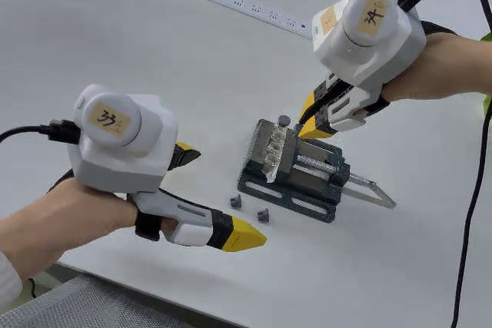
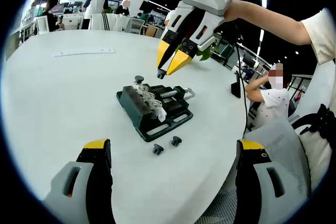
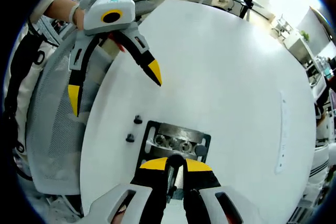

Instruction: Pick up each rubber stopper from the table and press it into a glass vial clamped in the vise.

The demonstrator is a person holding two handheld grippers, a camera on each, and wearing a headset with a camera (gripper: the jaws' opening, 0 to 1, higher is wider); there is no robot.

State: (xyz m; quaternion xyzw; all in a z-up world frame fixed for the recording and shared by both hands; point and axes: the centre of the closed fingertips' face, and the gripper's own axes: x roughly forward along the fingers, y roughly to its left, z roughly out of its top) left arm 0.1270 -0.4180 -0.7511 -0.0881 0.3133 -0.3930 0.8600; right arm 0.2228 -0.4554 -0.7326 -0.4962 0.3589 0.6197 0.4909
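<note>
Two loose stoppers lie on the white desk (image 1: 154, 44) just in front of the vise (image 1: 307, 182): the left stopper (image 1: 235, 201) and the right stopper (image 1: 263, 215). They are near each other but apart, and neither touches the vise base.

The vise is dark and sits flat on the desk, with its screw and handle bar pointing away to the right in the head view. A row of glass vials (image 1: 273, 151) is clamped upright between its jaws. At the far end of that row sits a capping stopper (image 1: 284, 120). I cannot tell how deep it is seated.

The right claw (image 1: 307, 124) points down at that same end of the vise. Its yellow tips are drawn close together on a held stopper (image 3: 175, 161) — a small dark plug pinched between them. In the left gripper view the plug hangs just beside the capping stopper and clear of it.

The left claw (image 1: 217, 196) hovers low over the near edge of the desk with its jaws spread wide and nothing between them. The two loose stoppers are just ahead of it, between it and the vise.

Farther back on the desk, well apart from the vise, lies a white power strip (image 1: 254, 9). A black cable runs from each gripper.
</note>
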